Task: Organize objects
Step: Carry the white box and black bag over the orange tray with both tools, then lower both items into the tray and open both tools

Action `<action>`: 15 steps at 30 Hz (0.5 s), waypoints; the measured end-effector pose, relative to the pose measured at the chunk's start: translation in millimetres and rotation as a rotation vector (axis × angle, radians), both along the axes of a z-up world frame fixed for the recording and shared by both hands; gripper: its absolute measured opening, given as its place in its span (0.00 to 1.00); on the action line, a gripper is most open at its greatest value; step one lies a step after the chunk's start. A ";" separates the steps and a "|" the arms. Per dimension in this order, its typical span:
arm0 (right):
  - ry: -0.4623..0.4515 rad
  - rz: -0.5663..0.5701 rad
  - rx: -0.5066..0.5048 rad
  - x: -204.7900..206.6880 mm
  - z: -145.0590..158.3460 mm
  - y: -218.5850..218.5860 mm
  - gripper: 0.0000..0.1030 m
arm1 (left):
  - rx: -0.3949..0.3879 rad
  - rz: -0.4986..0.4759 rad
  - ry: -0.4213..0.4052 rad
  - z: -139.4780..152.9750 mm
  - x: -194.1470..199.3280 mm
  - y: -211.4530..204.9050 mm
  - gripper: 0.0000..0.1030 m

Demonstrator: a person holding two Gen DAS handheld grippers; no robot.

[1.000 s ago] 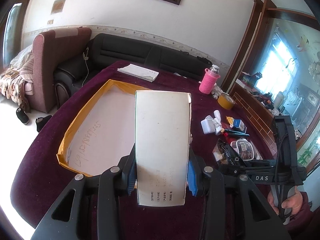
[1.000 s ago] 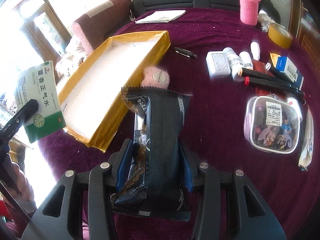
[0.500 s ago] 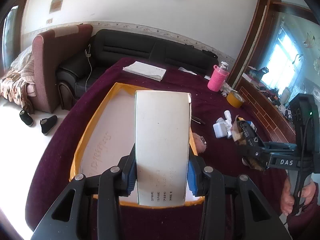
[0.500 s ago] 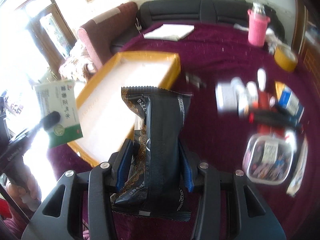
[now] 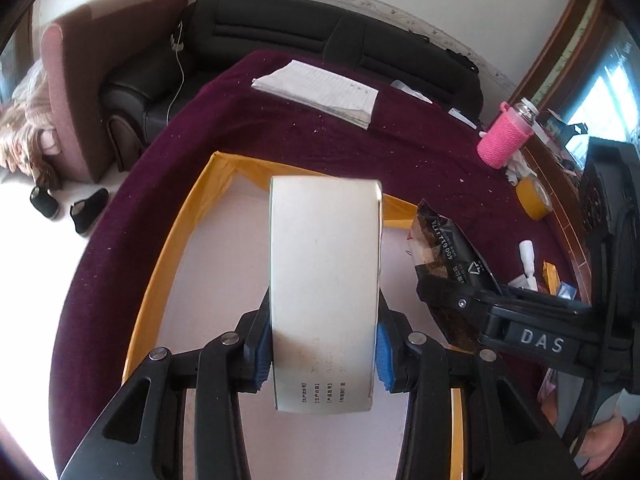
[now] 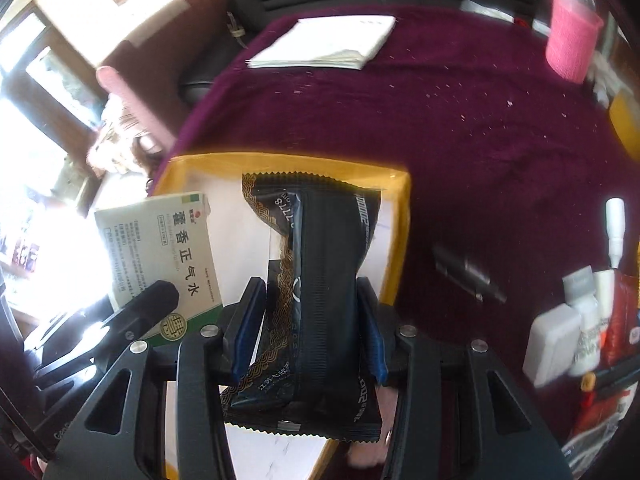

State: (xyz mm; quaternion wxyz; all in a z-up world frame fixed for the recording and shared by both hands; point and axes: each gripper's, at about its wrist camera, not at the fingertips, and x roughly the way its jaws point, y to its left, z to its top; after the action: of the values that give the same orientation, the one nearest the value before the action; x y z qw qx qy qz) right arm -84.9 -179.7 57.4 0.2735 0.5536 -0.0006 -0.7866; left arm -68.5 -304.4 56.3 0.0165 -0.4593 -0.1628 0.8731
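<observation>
My left gripper (image 5: 324,354) clamps a white box (image 5: 325,280); my right gripper (image 6: 306,332) pinches a black packet (image 6: 320,280). Both items hang over the yellow tray (image 5: 168,248) just beneath my fingers, side by side.

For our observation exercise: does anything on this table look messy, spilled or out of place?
Pale crumbs or flecks are scattered across the maroon tablecloth. Beyond the yellow-rimmed tray, a black pen-like thing lies alone at a slant.
</observation>
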 end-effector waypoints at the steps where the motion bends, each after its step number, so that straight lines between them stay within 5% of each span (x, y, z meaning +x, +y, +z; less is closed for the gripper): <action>1: -0.009 -0.006 -0.019 -5.6 -2.8 1.4 0.44 | 0.016 0.011 0.002 -3.7 -4.4 -2.4 0.35; 7: 0.020 0.005 -0.012 -11.6 1.3 0.6 0.48 | 0.143 0.026 -0.019 -14.3 -13.4 -8.8 0.49; 15: 0.154 0.010 -0.087 27.4 53.1 55.6 0.53 | 0.144 0.093 0.043 19.5 18.7 -14.5 0.51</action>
State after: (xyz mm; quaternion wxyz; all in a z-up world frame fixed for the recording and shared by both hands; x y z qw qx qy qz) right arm -57.5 -124.1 110.5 0.3003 0.4791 -0.0109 -0.8247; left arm -49.8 -319.0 75.8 0.0126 -0.4299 -0.2460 0.8686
